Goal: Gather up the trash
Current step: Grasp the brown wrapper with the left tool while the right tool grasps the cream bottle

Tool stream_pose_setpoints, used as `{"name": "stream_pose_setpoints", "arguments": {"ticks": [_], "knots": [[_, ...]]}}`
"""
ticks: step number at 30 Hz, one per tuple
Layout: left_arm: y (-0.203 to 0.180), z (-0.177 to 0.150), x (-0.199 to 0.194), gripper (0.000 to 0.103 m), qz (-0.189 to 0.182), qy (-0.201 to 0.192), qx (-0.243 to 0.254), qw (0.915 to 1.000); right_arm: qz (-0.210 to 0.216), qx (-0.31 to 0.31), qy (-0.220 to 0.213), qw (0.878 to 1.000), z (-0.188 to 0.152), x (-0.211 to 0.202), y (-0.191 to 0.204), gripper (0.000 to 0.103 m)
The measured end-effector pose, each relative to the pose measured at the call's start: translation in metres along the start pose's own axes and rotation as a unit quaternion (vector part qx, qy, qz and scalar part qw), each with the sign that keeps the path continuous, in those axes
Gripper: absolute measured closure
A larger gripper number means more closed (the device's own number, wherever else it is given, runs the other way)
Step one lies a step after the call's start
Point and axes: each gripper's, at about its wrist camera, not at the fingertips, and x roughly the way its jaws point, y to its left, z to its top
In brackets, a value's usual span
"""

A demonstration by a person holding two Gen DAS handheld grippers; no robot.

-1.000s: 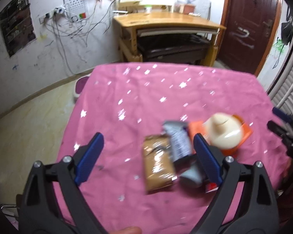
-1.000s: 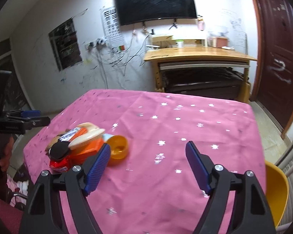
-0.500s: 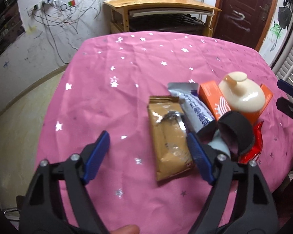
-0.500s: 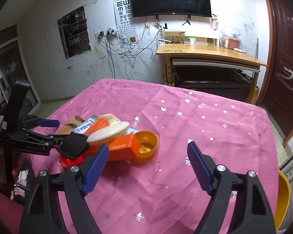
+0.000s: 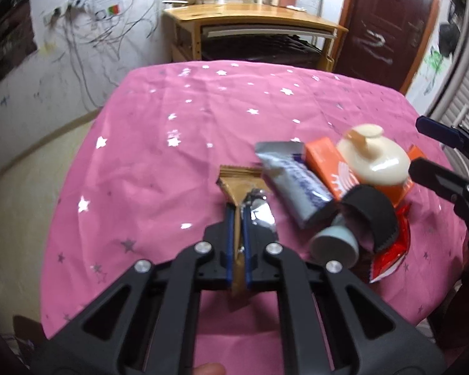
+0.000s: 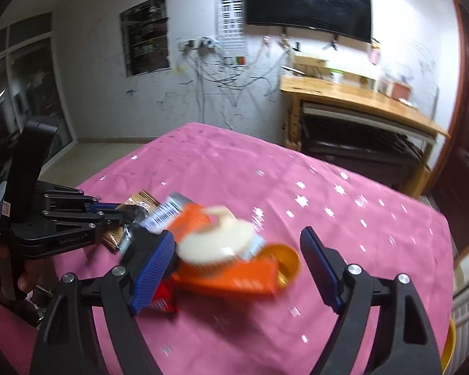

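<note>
A heap of trash lies on the pink star-print tablecloth [image 5: 203,118]. My left gripper [image 5: 238,211] is shut on a brown snack wrapper [image 5: 237,184], pinching it edge-on between the blue pads. Beside it lie a silver-blue wrapper [image 5: 294,184], an orange box [image 5: 325,162] with a cream brush-like piece [image 5: 375,162] on top, a black strap [image 5: 369,209], a grey cap [image 5: 336,245] and a red wrapper [image 5: 390,250]. My right gripper [image 6: 237,240] stands open just in front of the heap, holding nothing. An orange cup [image 6: 284,259] sits behind the box.
A wooden desk [image 5: 250,22] and a dark door [image 5: 387,15] stand beyond the table's far edge. Something yellow [image 6: 448,343] shows past the table's right edge. A person's hand [image 6: 3,268] holds the left gripper [image 6: 115,209].
My left gripper came down over the brown wrapper and its jaws closed on it. The right gripper swung left toward the heap and rolled, staying open.
</note>
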Motion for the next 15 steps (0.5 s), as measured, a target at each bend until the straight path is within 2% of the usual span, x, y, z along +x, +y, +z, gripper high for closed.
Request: {"name": "stream_pose_setpoints", "arguments": {"ticks": [7, 9, 11, 15], "knots": [[0.021, -0.003, -0.009, 0.099, 0.0, -0.008, -0.021, 0.9997, -0.005, -0.009, 0.033, 0.999, 0.021, 0.039, 0.009, 0.026], [0.025, -0.003, -0.009, 0.099, -0.004, -0.01, -0.024, 0.9997, -0.015, -0.01, 0.04, 0.999, 0.022, 0.047, 0.011, 0.031], [0.026, -0.003, -0.009, 0.099, -0.008, -0.011, -0.025, 0.9996, -0.023, -0.006, 0.048, 0.999, 0.023, 0.053, 0.009, 0.053], [0.029, -0.004, -0.007, 0.099, -0.014, -0.013, -0.024, 0.9995, -0.037, -0.003, 0.058, 0.998, 0.022, 0.06, 0.006, 0.079]]}}
